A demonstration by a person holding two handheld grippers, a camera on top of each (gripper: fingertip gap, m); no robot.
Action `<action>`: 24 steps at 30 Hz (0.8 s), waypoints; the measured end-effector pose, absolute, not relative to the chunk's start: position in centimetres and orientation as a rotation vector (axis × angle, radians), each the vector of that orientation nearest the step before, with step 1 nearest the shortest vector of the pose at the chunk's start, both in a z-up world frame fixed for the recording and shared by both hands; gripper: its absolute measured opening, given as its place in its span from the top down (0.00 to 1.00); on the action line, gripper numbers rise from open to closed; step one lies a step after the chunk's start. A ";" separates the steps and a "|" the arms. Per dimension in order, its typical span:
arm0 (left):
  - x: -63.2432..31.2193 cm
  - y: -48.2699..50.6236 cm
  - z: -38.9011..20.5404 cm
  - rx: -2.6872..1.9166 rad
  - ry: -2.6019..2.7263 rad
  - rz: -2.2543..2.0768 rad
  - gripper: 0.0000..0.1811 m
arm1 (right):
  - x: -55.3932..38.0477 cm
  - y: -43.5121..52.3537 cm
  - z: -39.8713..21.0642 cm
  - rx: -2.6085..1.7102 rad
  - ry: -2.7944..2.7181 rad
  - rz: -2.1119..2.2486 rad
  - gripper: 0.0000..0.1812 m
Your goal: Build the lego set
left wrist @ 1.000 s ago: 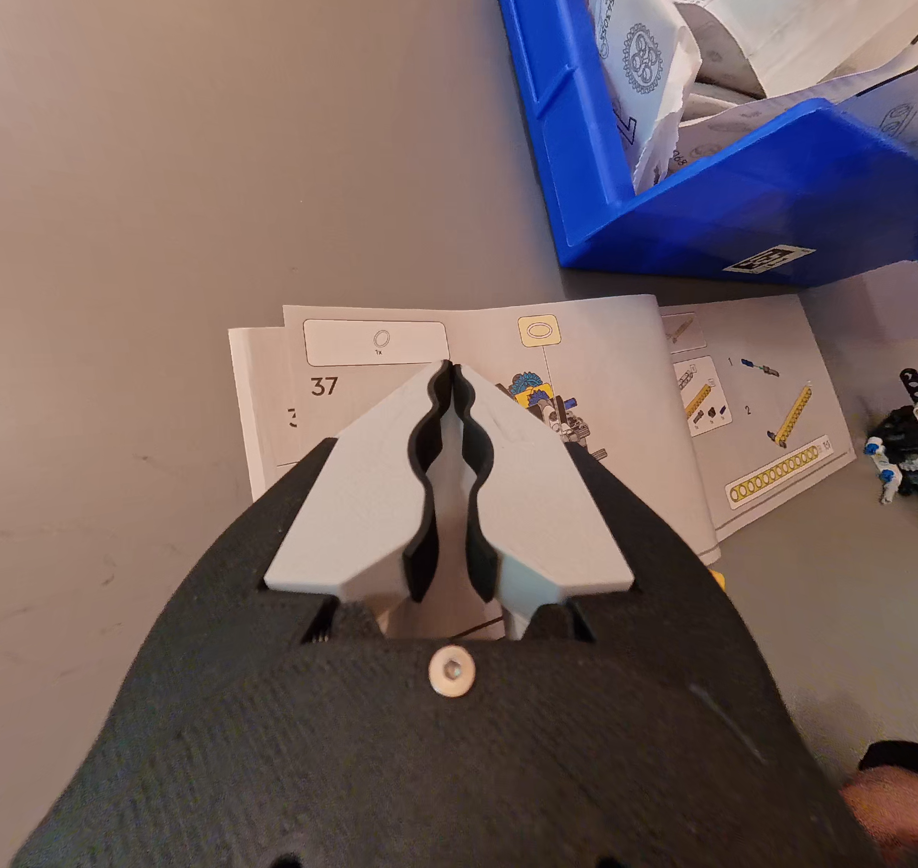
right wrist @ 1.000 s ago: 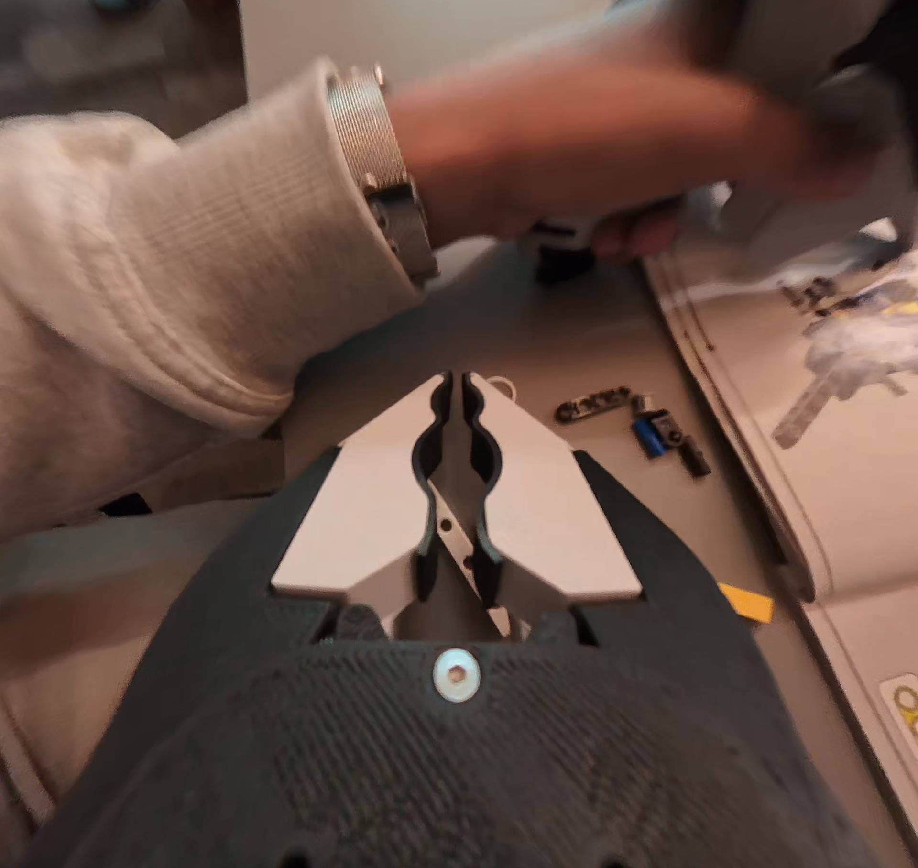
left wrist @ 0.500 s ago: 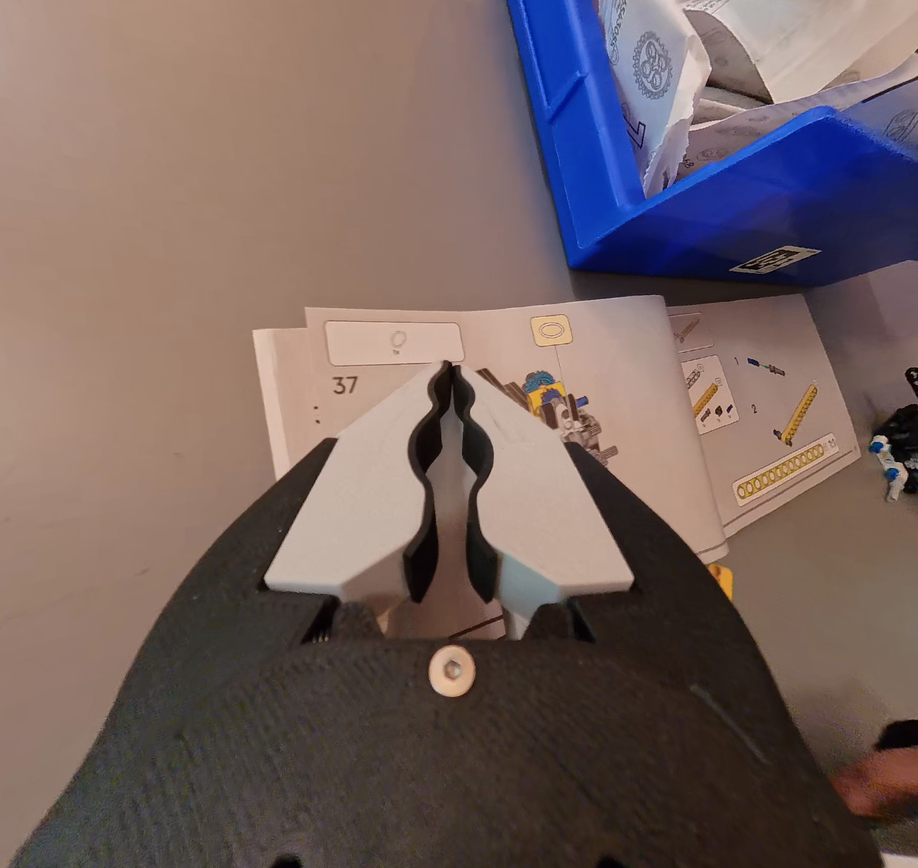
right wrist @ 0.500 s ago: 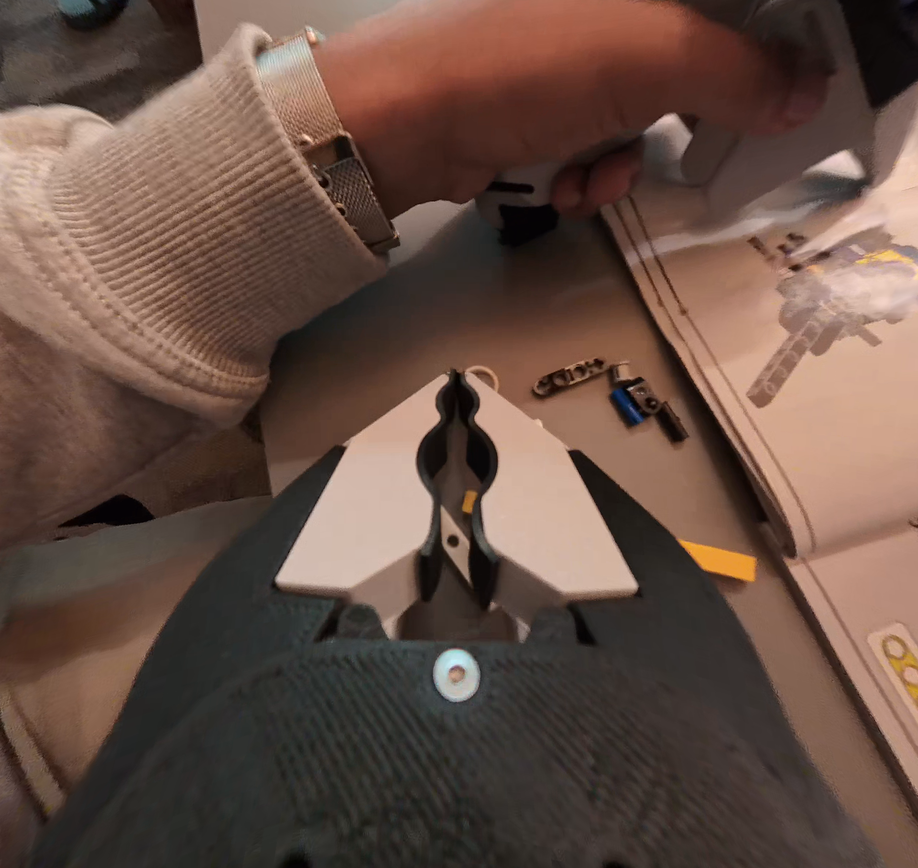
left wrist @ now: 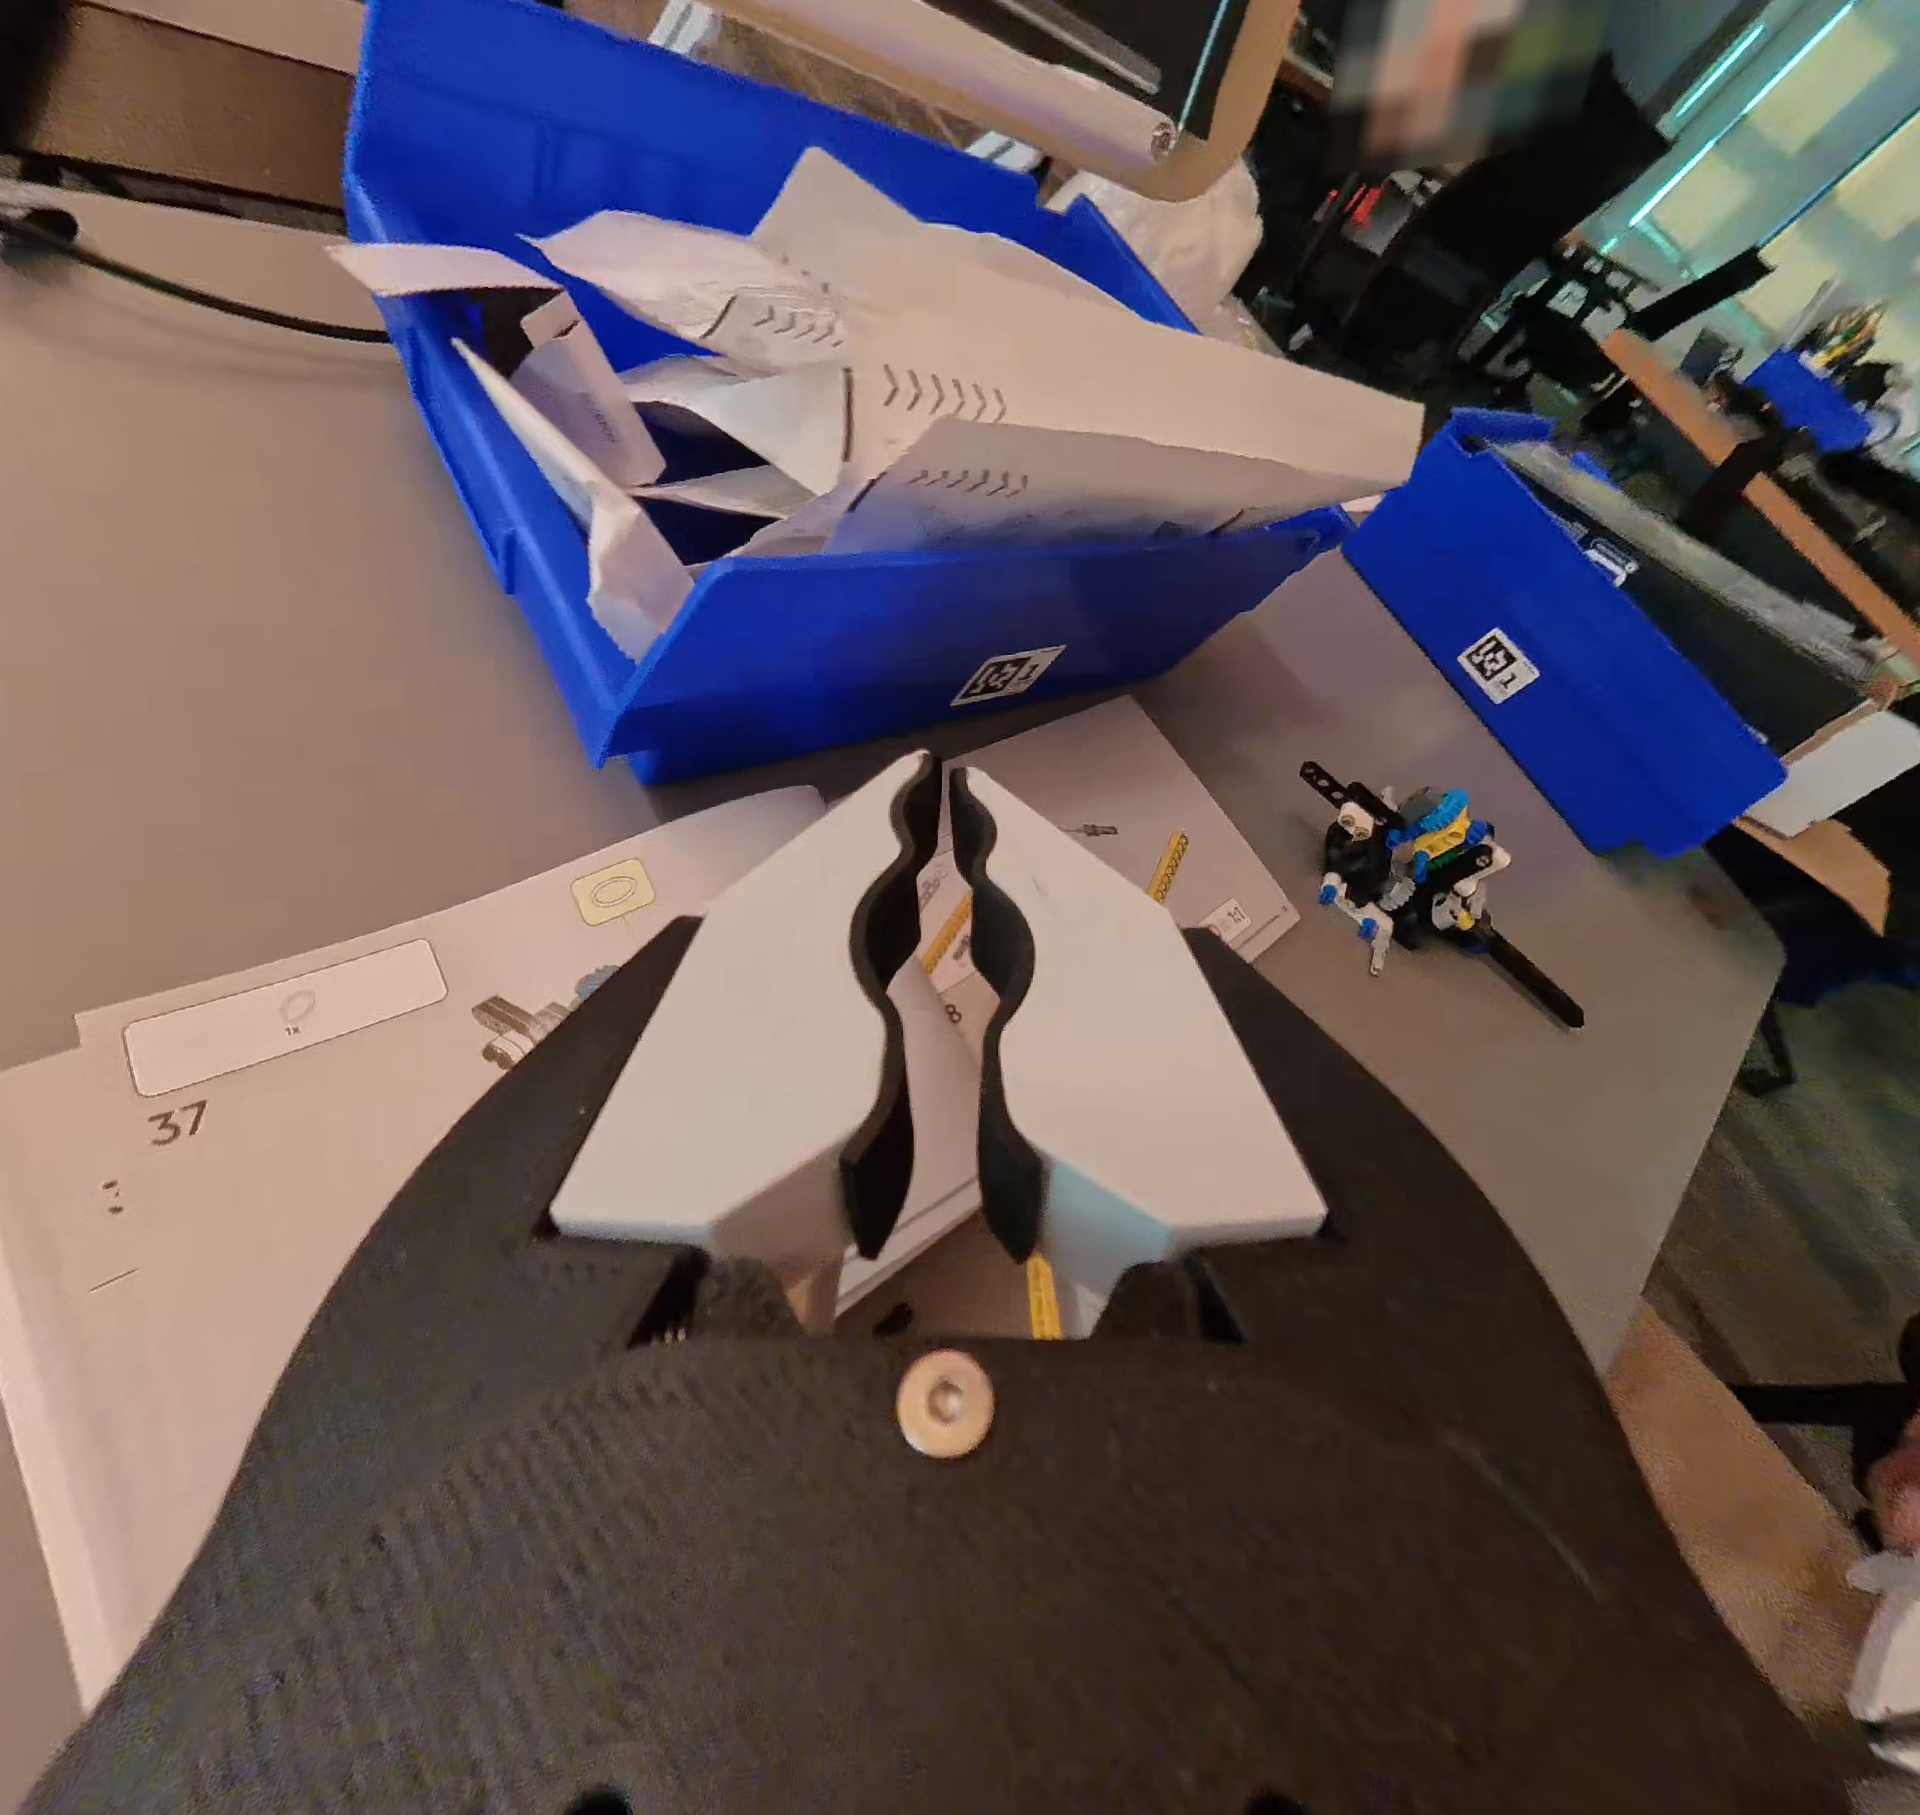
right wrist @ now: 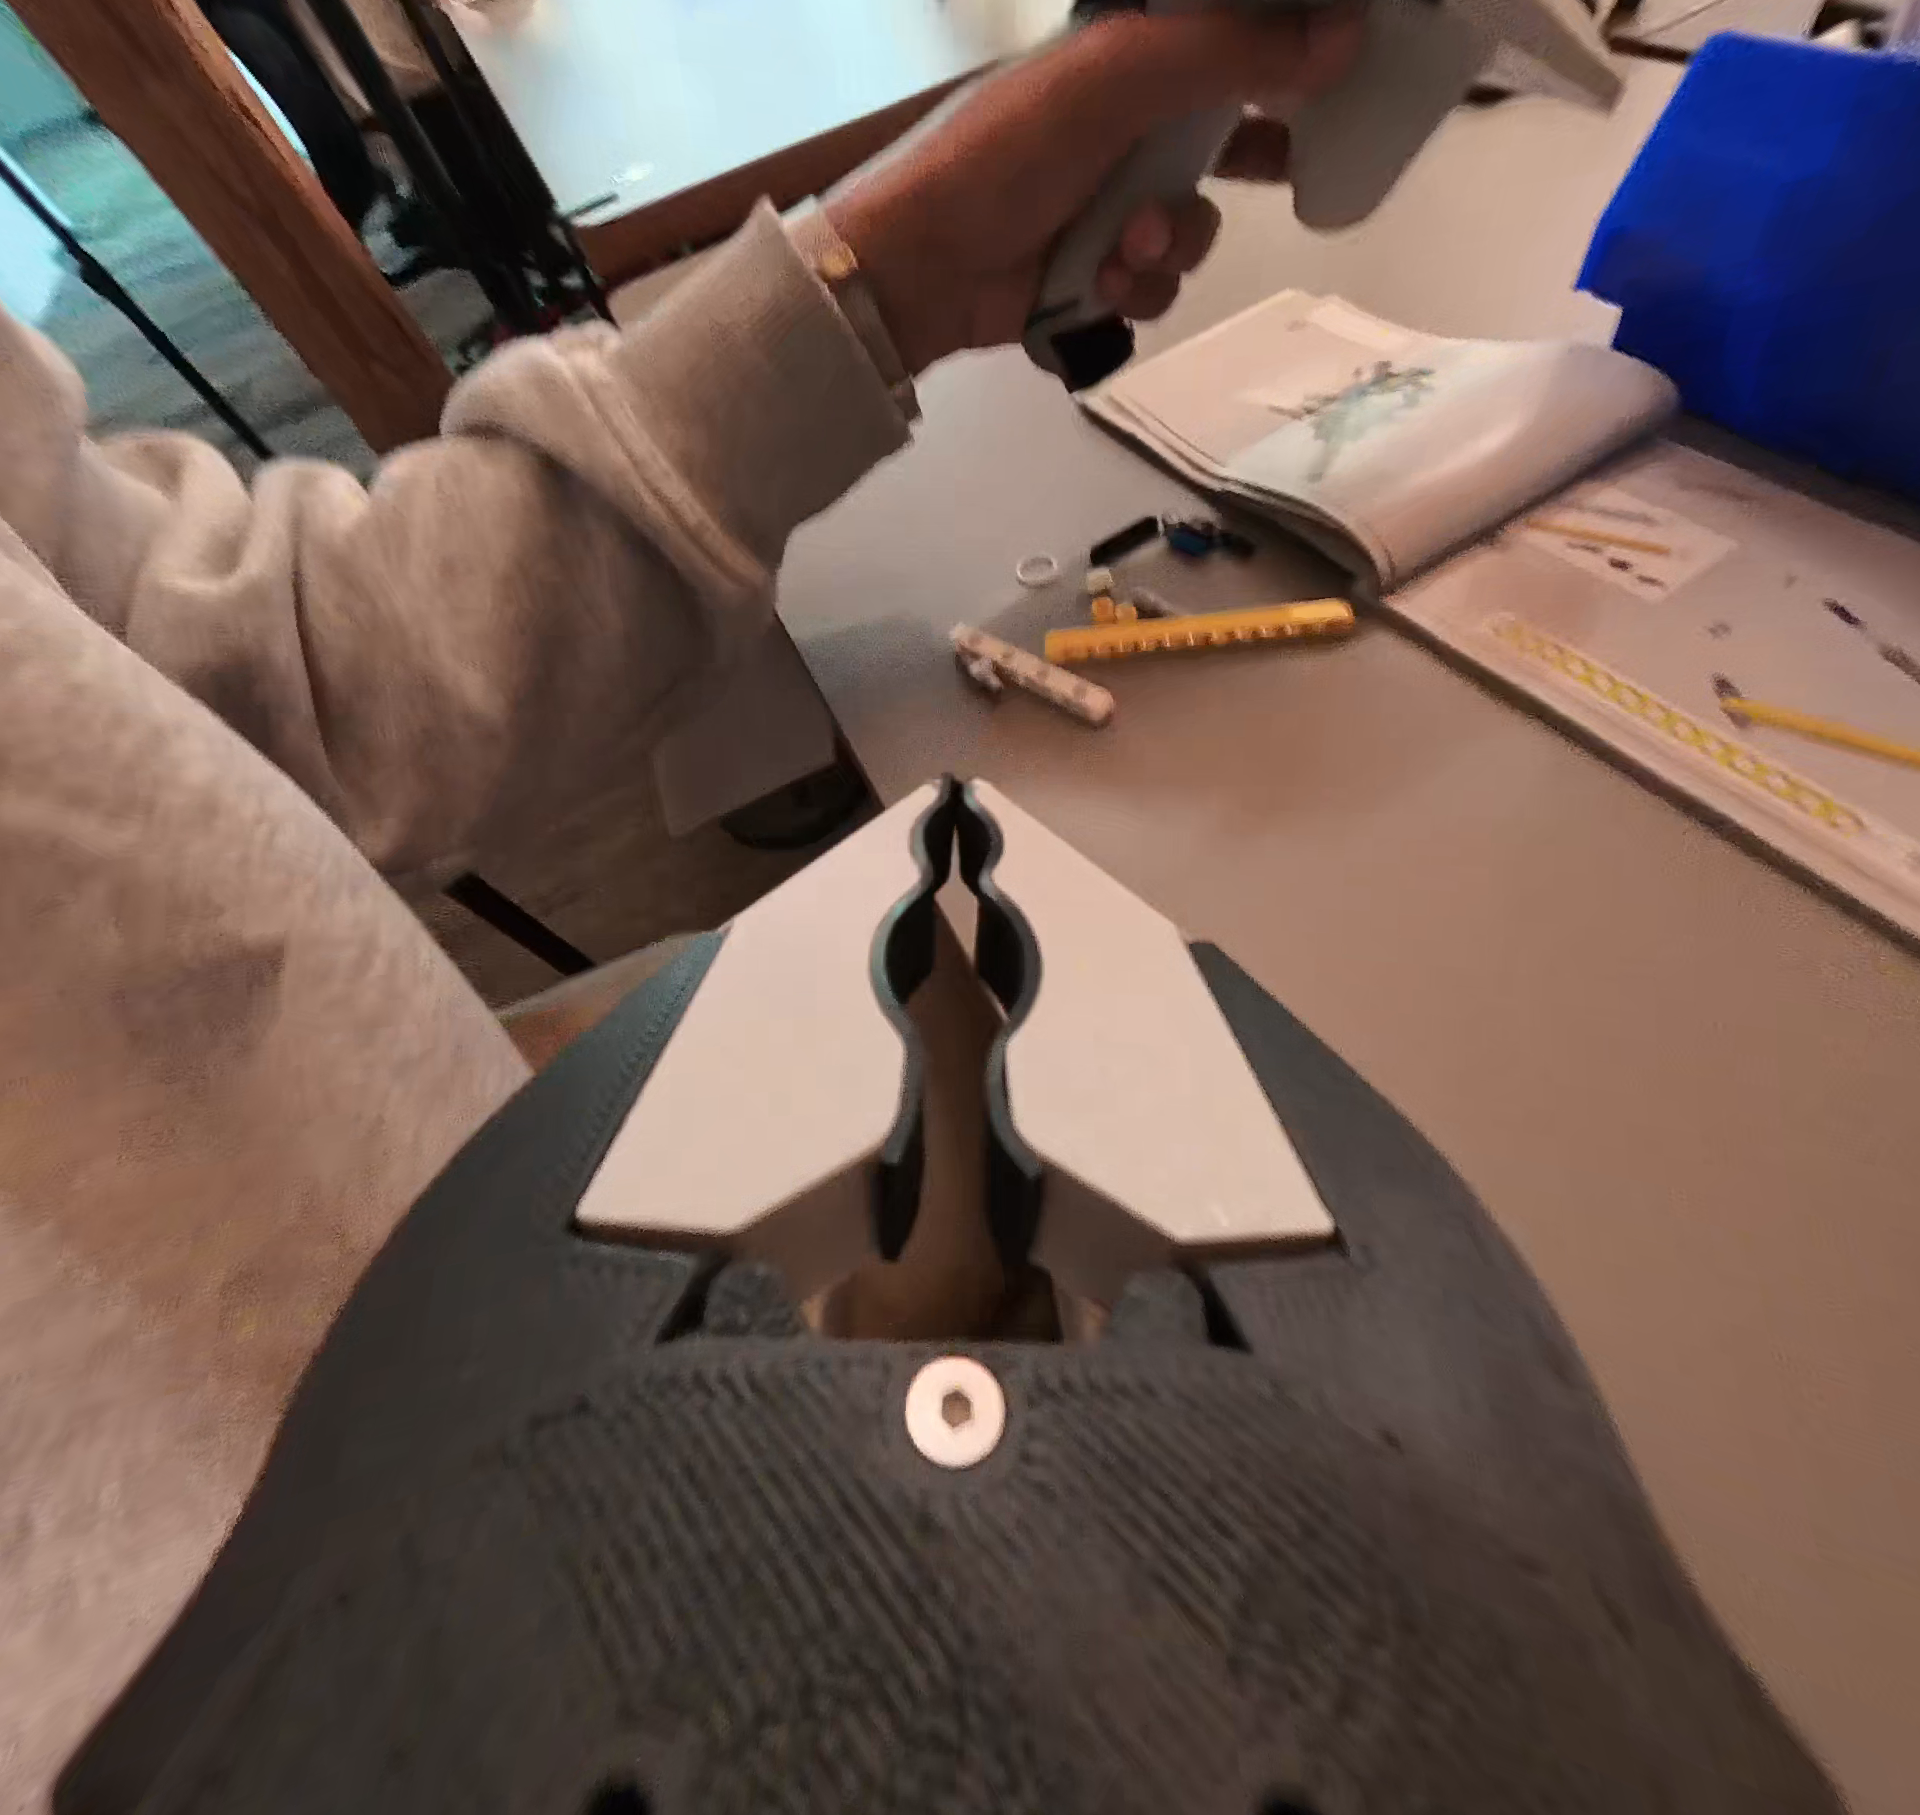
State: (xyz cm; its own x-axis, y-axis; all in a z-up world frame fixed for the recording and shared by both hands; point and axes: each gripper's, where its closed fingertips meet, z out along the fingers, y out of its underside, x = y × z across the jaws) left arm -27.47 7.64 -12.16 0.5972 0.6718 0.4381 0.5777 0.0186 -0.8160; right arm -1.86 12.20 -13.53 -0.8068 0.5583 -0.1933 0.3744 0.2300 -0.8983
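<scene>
Left wrist view: the left gripper (left wrist: 943,786) is seen raised above the grey tabletop (left wrist: 260,622), its grey fingers nearly closed with a narrow slit left between the black pads, and nothing is held. Beneath it lies the open paper instruction booklet (left wrist: 312,1038), and beyond that the large blue plastic bin (left wrist: 883,622) stuffed with torn white paper bags (left wrist: 1039,415). The small partly built black, blue and yellow lego model (left wrist: 1403,872) stands on the table to the right, well apart from the gripper, near a second smaller blue bin (left wrist: 1558,653).

From the right wrist view, the right gripper (right wrist: 956,799) is shown pressed together at the tips and empty. Loose pieces lie ahead of it, beside the booklet: a long yellow holed beam (right wrist: 1195,635), a short white holed beam (right wrist: 1029,679), a small white ring (right wrist: 1037,568) and a few dark and blue pins (right wrist: 1174,539).

The pieces are judged light, rigid and smooth, so they are likely to skid or twist under a pinch; the yellow beam is best taken across its narrow sides near the middle. The model is judged fragile at its thin protruding arms and is better held by its dense core.

The tiny pins are blurred and cannot be counted. The person's far hand (right wrist: 1039,207) is blurred, and the model's underside is hidden
</scene>
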 end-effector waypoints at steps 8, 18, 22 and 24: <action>-21.9 7.4 -12.9 -1.761 -1.080 0.239 0.99 | 1.4 15.5 -12.8 -0.842 -2.184 1.679 1.00; -14.2 1.1 -19.9 -1.789 -1.268 0.403 0.98 | 3.1 14.2 -12.3 -0.741 -2.229 1.785 1.00; -12.9 -0.2 -20.7 -1.811 -1.276 0.454 0.97 | 4.0 11.6 -13.1 -0.646 -2.328 1.785 1.00; -12.3 -0.7 -21.1 -1.820 -1.278 0.459 0.97 | 4.6 10.3 -13.8 -0.582 -2.382 1.758 1.00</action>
State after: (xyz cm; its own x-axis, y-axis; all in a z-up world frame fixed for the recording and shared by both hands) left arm -12.28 -0.65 -21.05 0.4123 0.8962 0.1639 0.5870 -0.1237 -0.8001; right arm 4.56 10.31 -13.77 -0.9183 0.3753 -0.1261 0.2310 0.2494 -0.9404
